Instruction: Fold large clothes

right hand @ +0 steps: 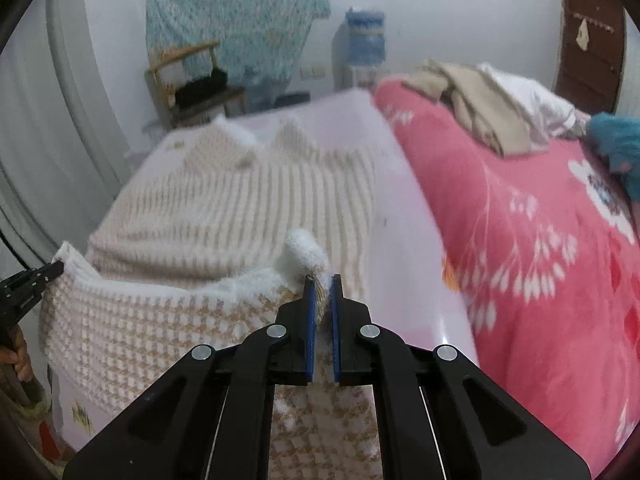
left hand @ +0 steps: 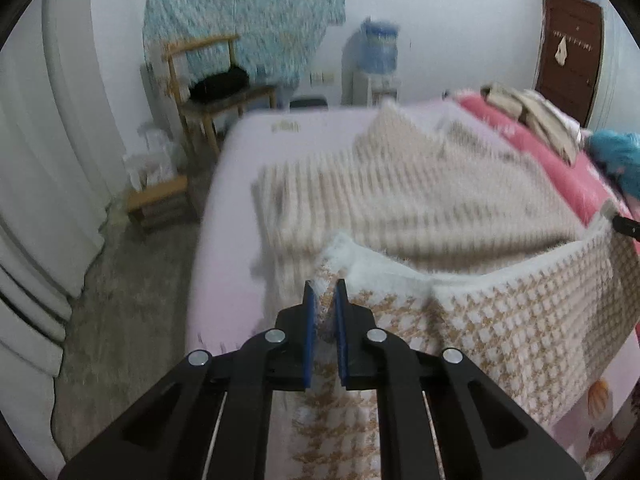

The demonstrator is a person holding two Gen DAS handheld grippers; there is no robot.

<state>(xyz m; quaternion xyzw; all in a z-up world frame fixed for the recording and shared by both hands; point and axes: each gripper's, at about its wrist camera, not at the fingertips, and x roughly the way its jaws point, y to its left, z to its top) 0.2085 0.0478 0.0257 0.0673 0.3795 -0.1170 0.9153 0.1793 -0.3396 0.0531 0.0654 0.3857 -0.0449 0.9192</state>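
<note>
A large beige-and-white houndstooth knitted garment (left hand: 400, 200) lies spread on the pale pink bed sheet (left hand: 232, 248). Its near hem (left hand: 520, 312) is lifted off the bed between the two grippers. My left gripper (left hand: 325, 286) is shut on the hem's left corner, fabric pinched between the blue pads. In the right wrist view my right gripper (right hand: 322, 280) is shut on the hem's right corner, where a white fluffy edge (right hand: 304, 252) curls above the fingertips. The left gripper (right hand: 48, 270) shows there at the far left, clamped on the same garment (right hand: 224, 208).
A pink floral blanket (right hand: 540, 240) covers the bed's right side, with beige and white clothes (right hand: 480, 108) piled at its far end and a teal fluffy item (right hand: 616, 140). Beyond the bed stand a wooden chair (left hand: 208, 92), a water dispenser (left hand: 376, 64) and a brown door (left hand: 568, 52).
</note>
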